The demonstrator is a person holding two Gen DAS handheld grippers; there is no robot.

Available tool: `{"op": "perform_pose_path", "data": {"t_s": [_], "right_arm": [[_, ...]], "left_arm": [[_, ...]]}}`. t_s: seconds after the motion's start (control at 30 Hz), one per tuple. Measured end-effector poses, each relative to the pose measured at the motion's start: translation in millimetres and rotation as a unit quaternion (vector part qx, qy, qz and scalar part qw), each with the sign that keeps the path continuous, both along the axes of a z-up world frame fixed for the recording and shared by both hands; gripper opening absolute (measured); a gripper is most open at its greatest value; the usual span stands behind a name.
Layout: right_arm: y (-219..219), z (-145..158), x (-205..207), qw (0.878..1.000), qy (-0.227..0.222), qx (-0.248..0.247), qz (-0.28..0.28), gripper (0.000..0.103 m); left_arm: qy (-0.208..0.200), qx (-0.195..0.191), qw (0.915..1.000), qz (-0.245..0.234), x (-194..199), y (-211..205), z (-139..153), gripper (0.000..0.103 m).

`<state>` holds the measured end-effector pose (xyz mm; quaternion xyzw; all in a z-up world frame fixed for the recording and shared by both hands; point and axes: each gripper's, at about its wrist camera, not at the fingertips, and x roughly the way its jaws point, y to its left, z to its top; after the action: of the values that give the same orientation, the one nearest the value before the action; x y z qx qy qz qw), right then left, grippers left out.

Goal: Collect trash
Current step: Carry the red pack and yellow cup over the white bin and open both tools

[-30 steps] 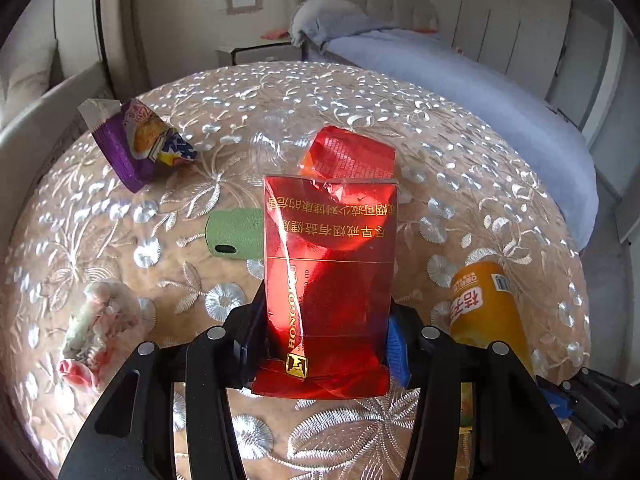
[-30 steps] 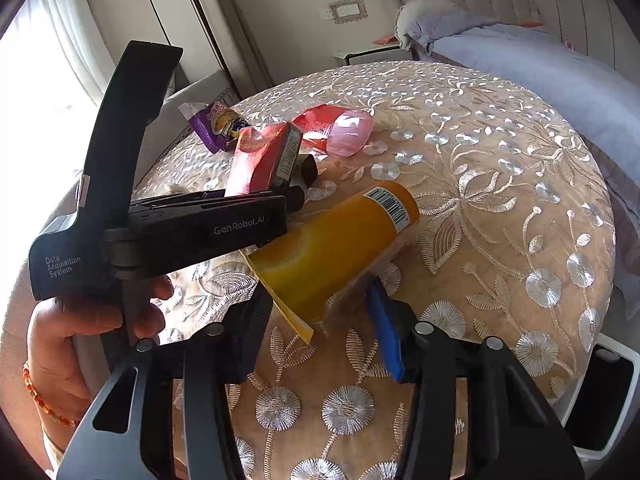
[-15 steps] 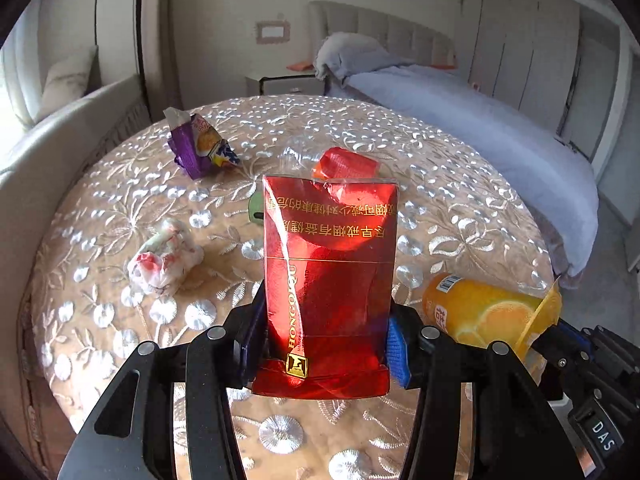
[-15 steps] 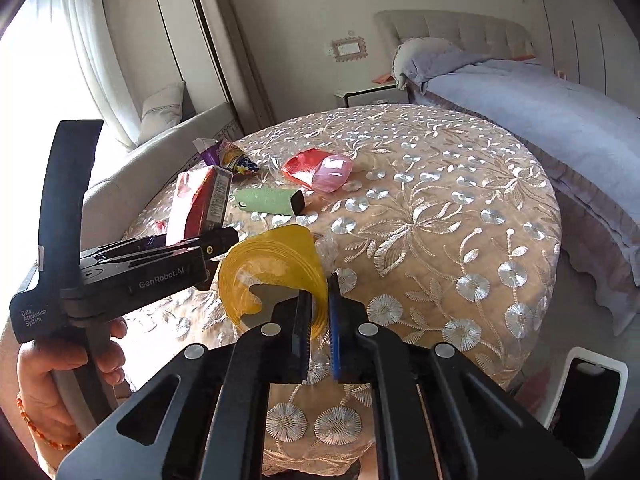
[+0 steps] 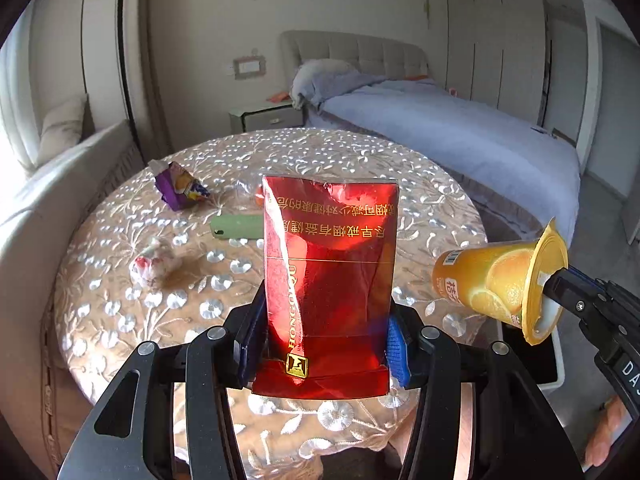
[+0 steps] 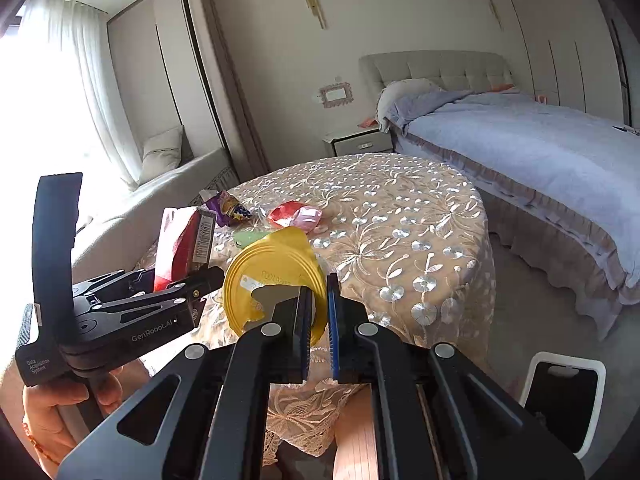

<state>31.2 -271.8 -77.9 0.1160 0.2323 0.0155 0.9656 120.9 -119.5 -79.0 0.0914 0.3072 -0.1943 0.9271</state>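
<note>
Left wrist view: left claw clamped on red pack, upright, raised above worktop. Off right: orange cup sideways in the air, pinched at its rim. Purple wrapper, green case and crumpled wad lying on worktop.

Right wrist view: right claw clenched on cup's yellow lid; cup body hidden behind. Bin on floor, cut off at right. Hand gripping left handle.

A shiny red packet stands upright at centre frame, clamped at its base. At right, an orange juice cup hangs sideways, pinched by its torn yellow lid. A purple wrapper, green case and crumpled wrapper lie at left.
</note>
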Motion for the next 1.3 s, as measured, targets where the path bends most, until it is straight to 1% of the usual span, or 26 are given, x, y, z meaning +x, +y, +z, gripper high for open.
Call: {"op": "perform_pose_path", "data": {"t_s": [0.37, 0.67, 0.93, 1.13, 1.3], "right_arm": [[-39, 5, -44, 0.999, -0.014, -0.006, -0.051, 0.009], [-77, 1, -68, 0.995, -0.01, -0.019, -0.102, 0.009], [-113, -16, -87, 0.987, 0.02, -0.039, -0.153, 0.009], [-141, -35, -96, 0.981, 0.048, -0.028, -0.186, 0.009], [-163, -55, -100, 0.976, 0.075, -0.018, -0.203, 0.009]], "left_arm": [[-0.016, 0.027, 0.9972, -0.067, -39, -60, -1, 0.049], [-0.015, 0.048, 0.9896, -0.135, -61, -117, -9, 0.05], [0.007, 0.072, 0.9767, -0.202, -76, -169, -33, 0.05], [0.032, 0.093, 0.963, -0.251, -85, -208, -57, 0.05], [0.052, 0.12, 0.9516, -0.278, -88, -240, -81, 0.05]]}}
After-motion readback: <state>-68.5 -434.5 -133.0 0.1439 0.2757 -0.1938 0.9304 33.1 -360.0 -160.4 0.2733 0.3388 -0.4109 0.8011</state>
